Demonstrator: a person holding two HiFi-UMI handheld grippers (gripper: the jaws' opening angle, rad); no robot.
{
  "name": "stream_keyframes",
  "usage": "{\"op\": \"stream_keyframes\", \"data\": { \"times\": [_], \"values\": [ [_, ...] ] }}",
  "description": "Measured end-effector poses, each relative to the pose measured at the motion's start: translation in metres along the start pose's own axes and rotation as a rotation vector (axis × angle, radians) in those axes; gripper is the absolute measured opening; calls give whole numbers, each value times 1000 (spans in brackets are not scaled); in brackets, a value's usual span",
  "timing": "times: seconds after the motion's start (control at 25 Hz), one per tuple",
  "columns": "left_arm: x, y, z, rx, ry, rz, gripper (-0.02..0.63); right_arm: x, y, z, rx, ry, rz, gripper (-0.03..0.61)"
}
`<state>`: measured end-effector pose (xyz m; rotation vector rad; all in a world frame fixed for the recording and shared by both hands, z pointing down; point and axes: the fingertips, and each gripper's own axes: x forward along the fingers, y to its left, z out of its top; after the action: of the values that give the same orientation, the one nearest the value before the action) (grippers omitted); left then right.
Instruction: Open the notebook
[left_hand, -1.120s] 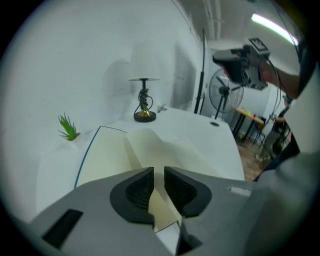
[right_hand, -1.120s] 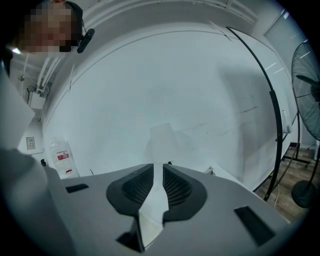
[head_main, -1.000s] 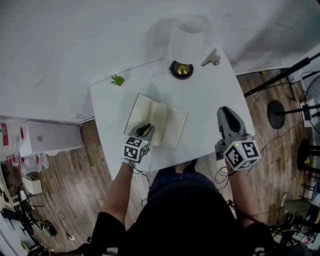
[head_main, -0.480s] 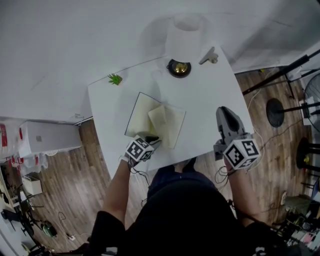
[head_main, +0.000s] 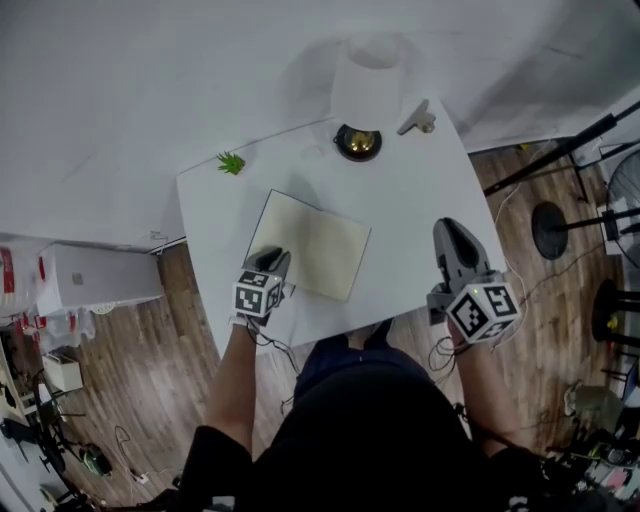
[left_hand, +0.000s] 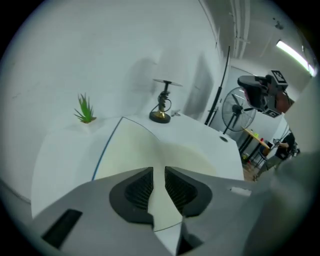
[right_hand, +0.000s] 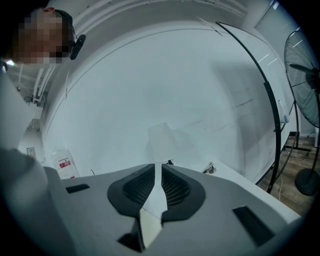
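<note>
The notebook (head_main: 312, 246) lies open and flat on the white table (head_main: 420, 195), showing cream pages. The left gripper view shows its blue cover edge along the left side of the notebook (left_hand: 135, 147). My left gripper (head_main: 272, 260) hovers at the notebook's near left corner, pointing down at the page. Its jaws stand a narrow gap apart with nothing between them (left_hand: 159, 176). My right gripper (head_main: 448, 226) hangs over the table's right edge, away from the notebook. Its jaws are closing on nothing, with a thin gap left (right_hand: 156, 172).
A lamp with a white shade (head_main: 372, 72) and brass base (head_main: 360, 140) stands at the table's far edge, beside a small grey object (head_main: 421, 116). A small green plant (head_main: 232, 161) sits at the far left corner. Stands and a fan (left_hand: 239, 110) crowd the floor on the right.
The page that stood half turned has come down flat. My left gripper has drawn back to the left, to the notebook's near left corner. The right gripper has stayed put.
</note>
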<state>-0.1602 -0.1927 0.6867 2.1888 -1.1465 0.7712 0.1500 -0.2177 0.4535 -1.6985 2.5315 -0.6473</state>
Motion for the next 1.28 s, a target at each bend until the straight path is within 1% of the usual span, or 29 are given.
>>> {"op": "stream_keyframes", "data": {
  "times": [0.12, 0.24, 0.28, 0.36, 0.48, 0.6, 0.72, 1.08, 1.28],
  "values": [
    [-4, 23, -1, -71, -21, 86, 74, -2, -1, 3, -3, -7, -7, 44],
    [-9, 41, -14, -192, -25, 133, 72, -6, -5, 6, -3, -18, -19, 43],
    [-10, 46, -19, -221, -22, 146, 72, -8, -8, 8, -3, -22, -24, 41],
    [-15, 56, -27, -252, -15, 178, 72, -10, -12, 11, -5, -32, -38, 37],
    [-22, 66, -31, -278, -14, 216, 72, -15, -18, 18, -21, -51, -61, 25],
    [-26, 69, -30, -290, -22, 231, 71, -18, -18, 26, -67, -73, -72, 14],
    [-31, 68, -33, -294, -17, 244, 71, -21, -13, 28, -115, -72, -76, 6],
    [-37, 72, -35, -328, -33, 258, 69, -22, 0, 36, -198, -92, -38, 5],
    [-39, 72, -38, -333, -34, 266, 69, -24, 7, 41, -243, -115, -27, 5]
  ]
}}
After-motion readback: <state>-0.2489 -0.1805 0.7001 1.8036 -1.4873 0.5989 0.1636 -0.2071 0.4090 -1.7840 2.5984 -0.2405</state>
